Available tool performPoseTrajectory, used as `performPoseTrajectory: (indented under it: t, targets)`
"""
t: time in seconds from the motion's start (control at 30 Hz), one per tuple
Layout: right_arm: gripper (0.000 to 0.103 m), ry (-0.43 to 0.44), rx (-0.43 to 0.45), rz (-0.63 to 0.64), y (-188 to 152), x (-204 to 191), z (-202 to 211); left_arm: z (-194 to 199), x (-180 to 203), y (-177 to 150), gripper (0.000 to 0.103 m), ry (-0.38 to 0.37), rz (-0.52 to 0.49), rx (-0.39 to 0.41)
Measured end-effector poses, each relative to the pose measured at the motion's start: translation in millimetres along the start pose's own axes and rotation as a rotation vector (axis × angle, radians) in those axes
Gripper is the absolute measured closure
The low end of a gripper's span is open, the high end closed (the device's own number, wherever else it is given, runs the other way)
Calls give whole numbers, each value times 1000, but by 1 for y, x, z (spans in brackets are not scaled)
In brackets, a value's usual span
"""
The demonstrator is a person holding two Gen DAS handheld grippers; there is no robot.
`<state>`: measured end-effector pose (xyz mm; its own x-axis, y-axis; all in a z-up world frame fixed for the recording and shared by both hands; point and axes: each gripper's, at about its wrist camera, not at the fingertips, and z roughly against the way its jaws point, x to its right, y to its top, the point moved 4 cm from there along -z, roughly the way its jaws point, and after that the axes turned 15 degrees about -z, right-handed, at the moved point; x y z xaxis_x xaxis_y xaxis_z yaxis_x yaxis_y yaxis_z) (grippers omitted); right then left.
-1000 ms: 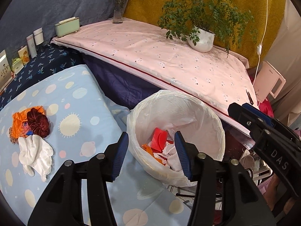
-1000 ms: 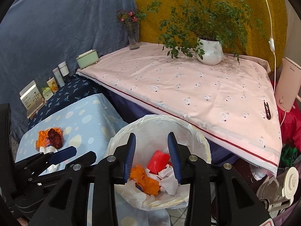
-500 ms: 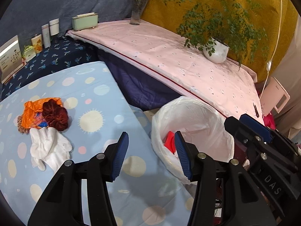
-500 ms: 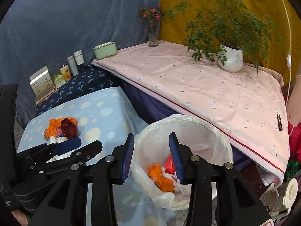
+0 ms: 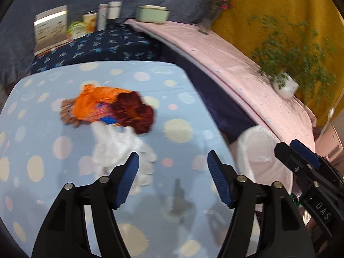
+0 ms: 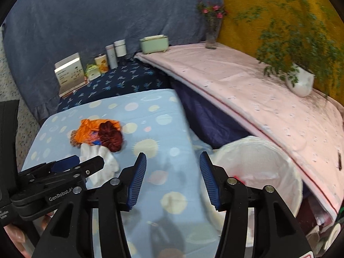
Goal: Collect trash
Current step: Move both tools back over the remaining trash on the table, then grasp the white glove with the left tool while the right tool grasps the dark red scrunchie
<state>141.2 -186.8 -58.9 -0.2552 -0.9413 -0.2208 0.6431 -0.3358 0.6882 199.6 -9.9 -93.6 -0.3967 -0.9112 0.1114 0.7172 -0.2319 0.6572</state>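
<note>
Trash pile [image 5: 107,116] at 11 o'clock; left gripper [image 5: 173,178] and right gripper [image 6: 173,179] empty, jaws opening; risk grabbing bench cloth [image 5: 182,172].

1. I see a crumpled orange wrapper [image 5: 94,105] lying flat on the dotted blue cloth.
2. A dark red crumpled wad [image 5: 133,111] touches it at 3 o'clock.
3. White crumpled tissue [image 5: 120,148] lies at 6 o'clock, touching both.
4. A white-lined bin [image 6: 258,163] stands at 3 o'clock, well apart; something red shows inside.
</note>
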Motion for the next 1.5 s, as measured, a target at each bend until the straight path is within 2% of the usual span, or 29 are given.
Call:
performPoseTrajectory:
  t: [0.13,0.37,0.47,0.53,0.77,0.9,0.97,1.03,1.07,1.17,1.5]
  targets:
    - [52,59,-69,29,-6,-36,-28,-4,-47,-16,38,56,87,-27]
    - [52,82,-120,51,-7,-79,-67,-14,-91,-33,38,70,179,-64]
    - [52,93,-146,37,-5,-89,-85,-20,-96,-36,37,70,177,-72]
    - [52,94,-158,24,-5,-95,-97,-27,-97,-37,31,68,164,-80]
    - [52,69,-164,73,-8,-119,-137,-50,-90,-36,33,64,91,-102]
    - [52,70,-194,73,-13,-127,-162,-59,-88,-34,45,54,76,-111]
    - [52,56,-198,77,-16,-127,-171,-64,-89,-34,55,33,81,-122]
    - [52,52,-215,78,-19,-126,-180,-67,-89,-36,74,12,84,-132]
    - [57,47,-225,82,-21,-126,-183,-69,-90,-36,77,8,84,-137]
    - [92,44,-244,102,-26,-126,-188,-70,-91,-39,90,-7,89,-139]
    - [96,95,-196,50,-6,-116,-143,-43,-80,-25,94,-23,88,-75]
